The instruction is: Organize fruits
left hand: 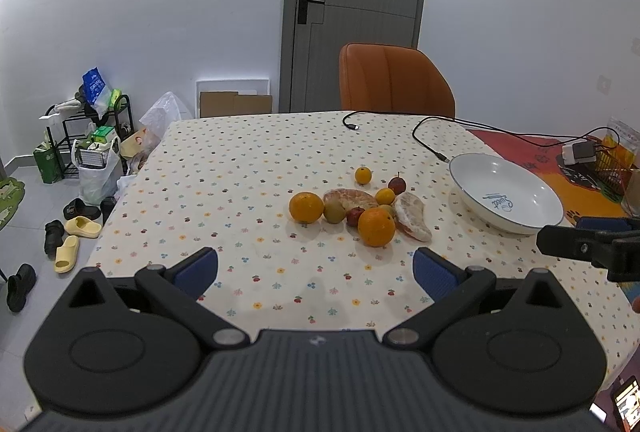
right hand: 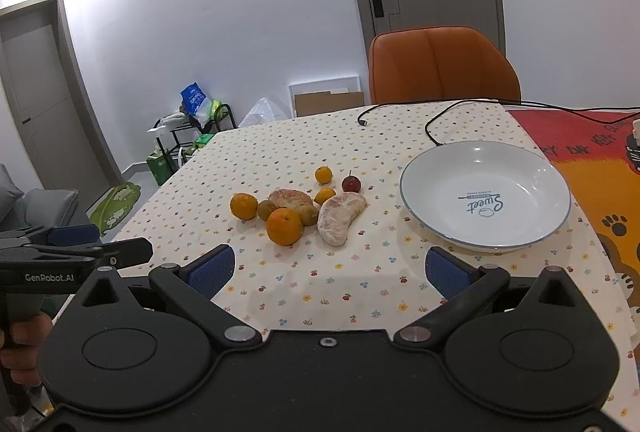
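A heap of fruit lies mid-table: a big orange point(left hand: 376, 226) point(right hand: 284, 226) at the front, another orange point(left hand: 306, 207) point(right hand: 244, 206) to the left, two peeled pomelo pieces point(left hand: 412, 216) point(right hand: 341, 218), kiwis point(left hand: 334, 211), small red fruits point(left hand: 397, 185) point(right hand: 351, 184) and small tangerines point(left hand: 363, 175) point(right hand: 323, 175). An empty white bowl point(left hand: 506, 196) point(right hand: 486, 194) stands right of the heap. My left gripper point(left hand: 316, 268) is open, short of the fruit. My right gripper point(right hand: 330, 270) is open too, nothing between its fingers.
Black cables point(left hand: 428, 144) run across the far table toward a charger point(left hand: 578, 152). An orange chair point(left hand: 394, 80) stands behind the table. Shoes and a cluttered rack point(left hand: 88, 136) are on the floor at left. A red and orange mat point(right hand: 592, 160) covers the table's right side.
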The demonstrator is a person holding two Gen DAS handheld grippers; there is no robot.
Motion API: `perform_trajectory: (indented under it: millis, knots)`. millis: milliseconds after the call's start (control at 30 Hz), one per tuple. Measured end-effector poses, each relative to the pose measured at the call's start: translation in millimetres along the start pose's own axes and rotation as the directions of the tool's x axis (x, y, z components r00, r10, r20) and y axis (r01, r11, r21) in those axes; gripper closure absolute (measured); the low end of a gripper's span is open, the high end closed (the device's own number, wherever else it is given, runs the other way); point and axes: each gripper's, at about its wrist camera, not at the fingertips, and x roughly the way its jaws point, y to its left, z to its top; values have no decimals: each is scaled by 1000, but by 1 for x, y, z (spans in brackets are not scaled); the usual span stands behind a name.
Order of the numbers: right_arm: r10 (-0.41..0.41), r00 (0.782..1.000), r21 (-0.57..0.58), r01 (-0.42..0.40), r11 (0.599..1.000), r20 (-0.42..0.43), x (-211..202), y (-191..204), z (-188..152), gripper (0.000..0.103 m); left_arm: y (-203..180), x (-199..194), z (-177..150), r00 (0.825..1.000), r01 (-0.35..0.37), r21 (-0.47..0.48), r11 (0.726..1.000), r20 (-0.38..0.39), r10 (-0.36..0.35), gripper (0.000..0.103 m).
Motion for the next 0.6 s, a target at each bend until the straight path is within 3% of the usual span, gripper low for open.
perform_trajectory:
  millis: [600]
  knots:
    - [35, 999, 34, -35, 999, 0, 7, -2, 1, 0, 2, 7, -1, 1000, 4, -5, 1000, -7, -4, 0]
